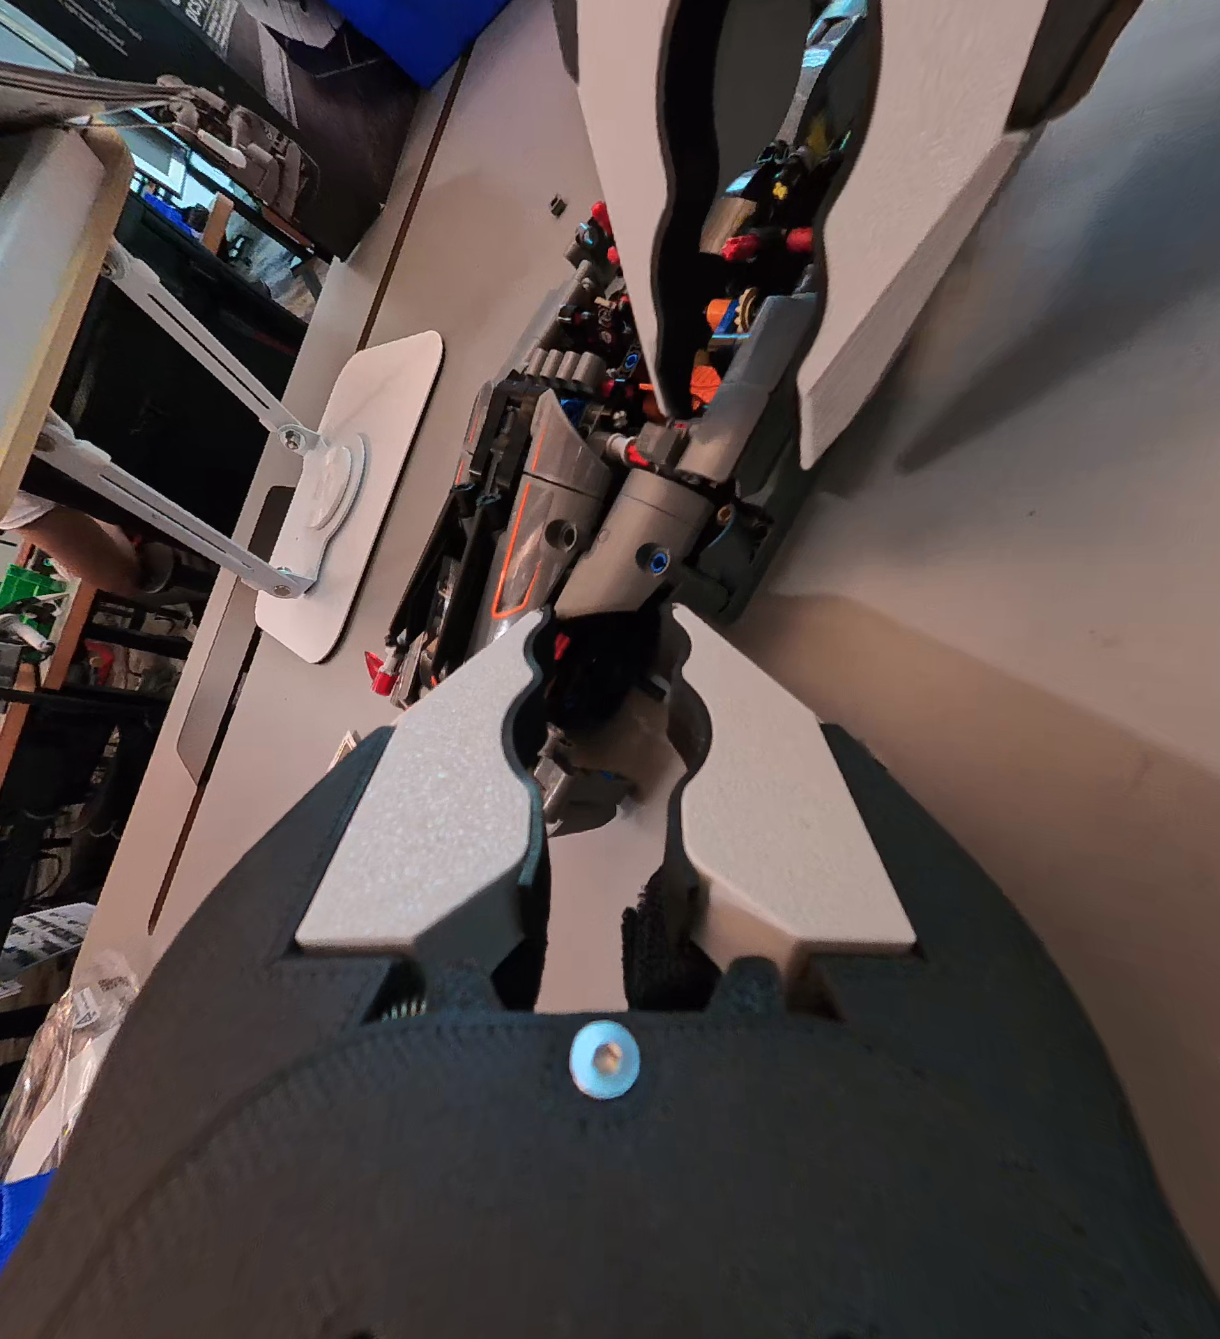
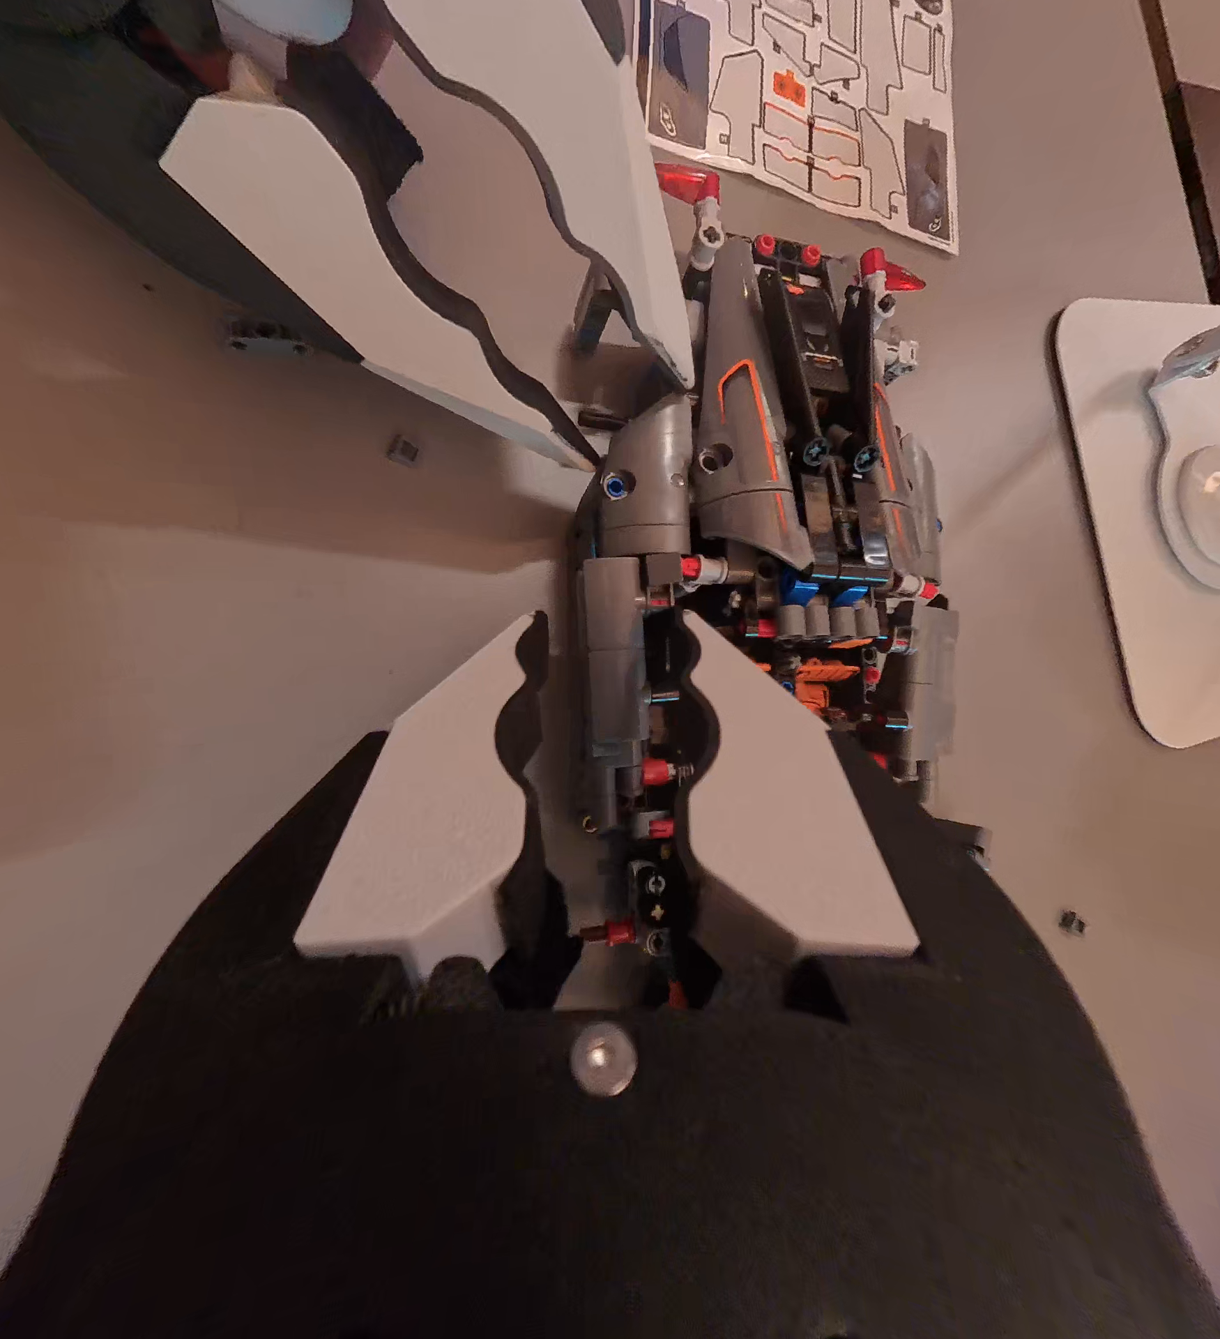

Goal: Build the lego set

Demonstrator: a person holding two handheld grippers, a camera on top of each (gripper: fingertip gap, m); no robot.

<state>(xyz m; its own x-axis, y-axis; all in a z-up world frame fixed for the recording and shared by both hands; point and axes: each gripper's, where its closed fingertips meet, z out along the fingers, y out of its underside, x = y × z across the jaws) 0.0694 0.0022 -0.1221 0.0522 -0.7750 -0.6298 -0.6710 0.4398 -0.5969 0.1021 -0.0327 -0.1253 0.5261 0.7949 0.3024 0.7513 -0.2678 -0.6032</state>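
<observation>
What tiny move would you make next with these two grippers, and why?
Probably squeeze the right gripper gently shut: its fingers straddle the grey side panel of the lego car, with gaps showing, while the left gripper touches the car's other end, seemingly bracing it.

The left gripper [image 1: 607,623], with two white wavy-edged plastic fingers [image 1: 440,782] on a black printed body, has its fingertips parted at one end of the grey model, the dark end lying between them. The right gripper [image 2: 611,623], of the same build, points toward it from the opposite end, its white fingers [image 2: 440,782] spread on either side of the grey side strip, with gaps visible along their inner edges.
</observation>
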